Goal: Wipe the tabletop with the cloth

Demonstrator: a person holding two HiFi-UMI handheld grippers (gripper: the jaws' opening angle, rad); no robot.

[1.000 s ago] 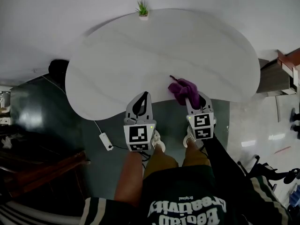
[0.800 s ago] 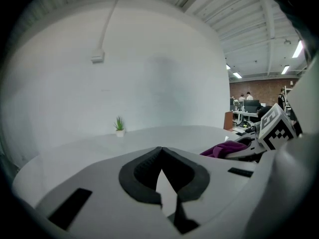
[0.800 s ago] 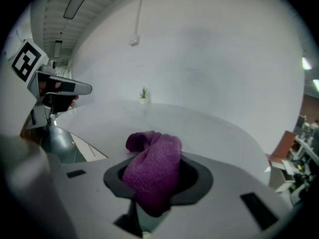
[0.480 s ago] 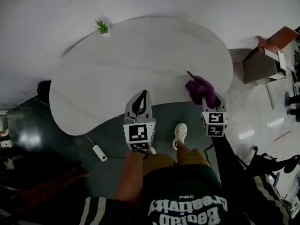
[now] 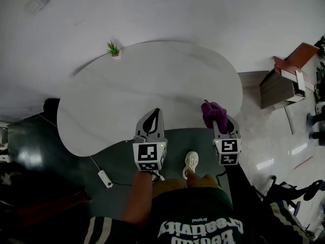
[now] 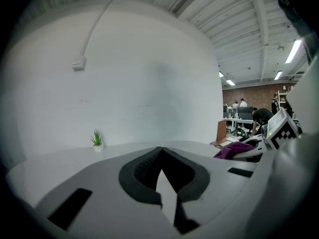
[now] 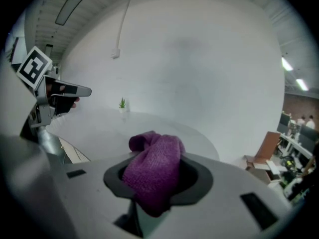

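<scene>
- The dark shirt (image 5: 203, 227) has white letters on it. They are upside down in the head view and too blurry to read for sure.
- Each tool has a cube with black and white square marks on it. There are no words on them.
- The left tool (image 5: 156, 111) is shut, tip to tip, with nothing in it. It hangs over the near edge of the white worktop (image 5: 152, 80).
- The right tool (image 5: 217, 120) is clamped on the purple cloth (image 5: 210, 112).
- The cloth is at the near right edge of the worktop. No view shows if it touches the top.
- In the head view the cloth is a long lump. It points away from the person, out past the tool's tips.
- The right gripper view shows more. The cloth (image 7: 154, 171) is bunched up, with one fold up and to the left and one end hanging down between the jaws.
- Only the left gripper view shows people (image 6: 259, 116) at desks far off to the right.
- Only the head view shows a white shoe (image 5: 191, 162) on the floor.
- A small potted plant (image 5: 113, 50) stands at the far edge of the worktop.
</scene>
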